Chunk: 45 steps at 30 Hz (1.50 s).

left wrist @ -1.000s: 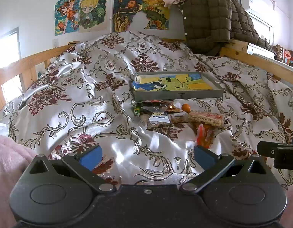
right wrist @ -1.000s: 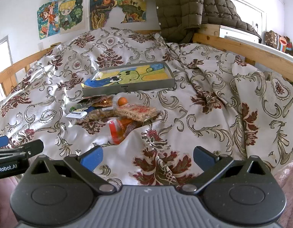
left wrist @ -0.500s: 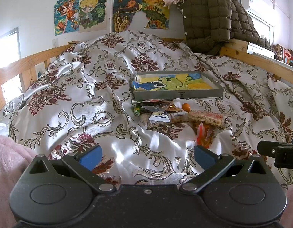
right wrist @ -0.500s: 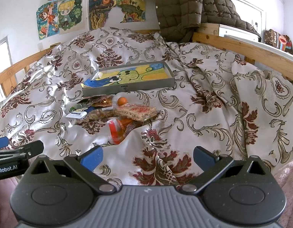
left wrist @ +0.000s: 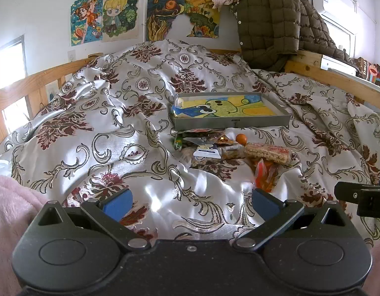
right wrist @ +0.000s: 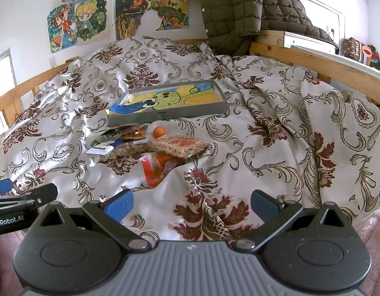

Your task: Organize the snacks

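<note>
A grey tray (left wrist: 230,124) with a cartoon picture inside lies on the bed; it also shows in the right wrist view (right wrist: 170,116). In front of it lies a heap of snacks: a rice-cracker pack (left wrist: 267,153) (right wrist: 177,146), a small orange ball (left wrist: 241,138) (right wrist: 159,131), an orange packet (left wrist: 264,176) (right wrist: 156,169), a nut bar (right wrist: 125,150) and a green wrapper (left wrist: 177,143). My left gripper (left wrist: 190,202) is open and empty, well short of the heap. My right gripper (right wrist: 190,201) is open and empty, near the orange packet.
A silver floral bedspread (left wrist: 116,135) covers the bed inside a wooden frame (right wrist: 313,61). A brown quilted jacket (left wrist: 276,24) hangs at the back right. Pink fleece (left wrist: 9,197) lies at the near left. Posters hang on the wall.
</note>
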### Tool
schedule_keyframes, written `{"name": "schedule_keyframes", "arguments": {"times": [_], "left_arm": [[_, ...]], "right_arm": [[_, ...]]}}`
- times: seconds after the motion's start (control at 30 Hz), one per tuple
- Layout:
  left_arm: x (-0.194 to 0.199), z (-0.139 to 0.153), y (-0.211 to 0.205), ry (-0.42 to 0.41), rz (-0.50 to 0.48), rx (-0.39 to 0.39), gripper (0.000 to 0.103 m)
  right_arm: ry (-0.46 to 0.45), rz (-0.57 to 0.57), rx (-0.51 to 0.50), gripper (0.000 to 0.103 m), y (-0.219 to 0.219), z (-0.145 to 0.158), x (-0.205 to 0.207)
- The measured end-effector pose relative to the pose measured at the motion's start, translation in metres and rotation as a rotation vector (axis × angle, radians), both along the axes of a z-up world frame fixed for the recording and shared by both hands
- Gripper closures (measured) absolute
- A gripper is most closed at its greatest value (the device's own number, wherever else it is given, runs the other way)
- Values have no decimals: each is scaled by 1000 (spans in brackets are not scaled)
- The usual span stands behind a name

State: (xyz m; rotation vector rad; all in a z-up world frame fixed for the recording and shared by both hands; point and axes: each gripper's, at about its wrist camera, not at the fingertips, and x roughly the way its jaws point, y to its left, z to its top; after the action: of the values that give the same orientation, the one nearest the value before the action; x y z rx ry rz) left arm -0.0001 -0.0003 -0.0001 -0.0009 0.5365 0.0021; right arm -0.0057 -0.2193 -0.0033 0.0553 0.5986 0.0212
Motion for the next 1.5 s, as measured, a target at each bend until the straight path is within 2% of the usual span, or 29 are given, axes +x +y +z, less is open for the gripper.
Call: {"name": "schedule_keyframes", "arguments": {"times": [1.13, 1.43, 1.5], "left_arm": [[-2, -4, -4, -3, -6, 5, 1], [6, -3, -4, 26, -21, 6, 1], [8, -4, -4, 40, -29, 6, 1]], "right_arm": [[20, -16, 12, 0, -1, 1, -1], [57, -20, -1, 0, 3, -2, 9], [95, -14, 18, 0, 0, -4, 16]]}}
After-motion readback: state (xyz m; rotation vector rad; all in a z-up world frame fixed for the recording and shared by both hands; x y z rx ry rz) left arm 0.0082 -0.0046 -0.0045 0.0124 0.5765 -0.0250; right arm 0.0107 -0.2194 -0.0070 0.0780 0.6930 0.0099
